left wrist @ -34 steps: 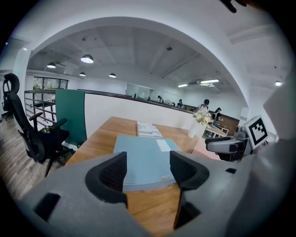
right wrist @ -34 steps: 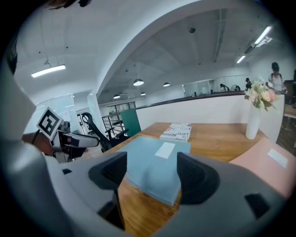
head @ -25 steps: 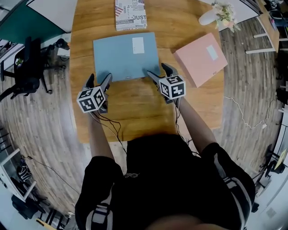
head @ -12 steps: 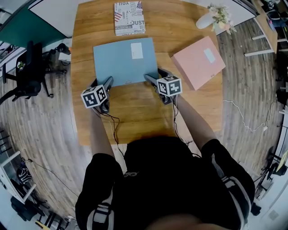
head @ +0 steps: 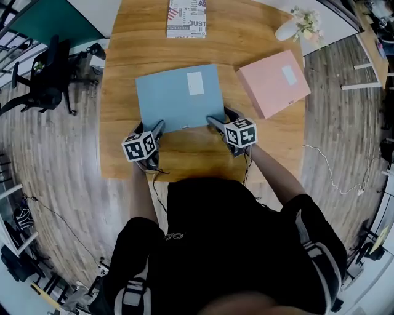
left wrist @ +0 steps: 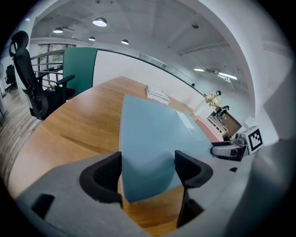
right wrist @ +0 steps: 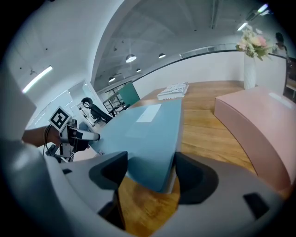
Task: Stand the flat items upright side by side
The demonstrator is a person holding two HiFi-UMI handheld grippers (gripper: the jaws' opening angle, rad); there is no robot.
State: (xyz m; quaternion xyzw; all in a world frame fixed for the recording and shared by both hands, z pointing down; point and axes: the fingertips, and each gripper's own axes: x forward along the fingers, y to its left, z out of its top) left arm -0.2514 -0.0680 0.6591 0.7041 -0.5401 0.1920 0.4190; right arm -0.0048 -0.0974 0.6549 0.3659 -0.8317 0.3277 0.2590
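A flat blue box with a white label lies on the wooden table. My left gripper grips its near left corner, which fills the gap between the jaws. My right gripper grips the near right corner the same way. Both pairs of jaws have just been closing and now press on the box. A flat pink box lies to the right. A printed book lies flat at the far edge. I cannot tell whether the blue box's near edge is off the wood.
A white vase with flowers stands at the far right corner of the table. A black office chair stands on the floor to the left. The table's near edge runs just in front of my grippers.
Both grippers have closed on the blue box's near corners and drawn it toward me. Its gap to the printed book has widened and it lies closer to the near edge.
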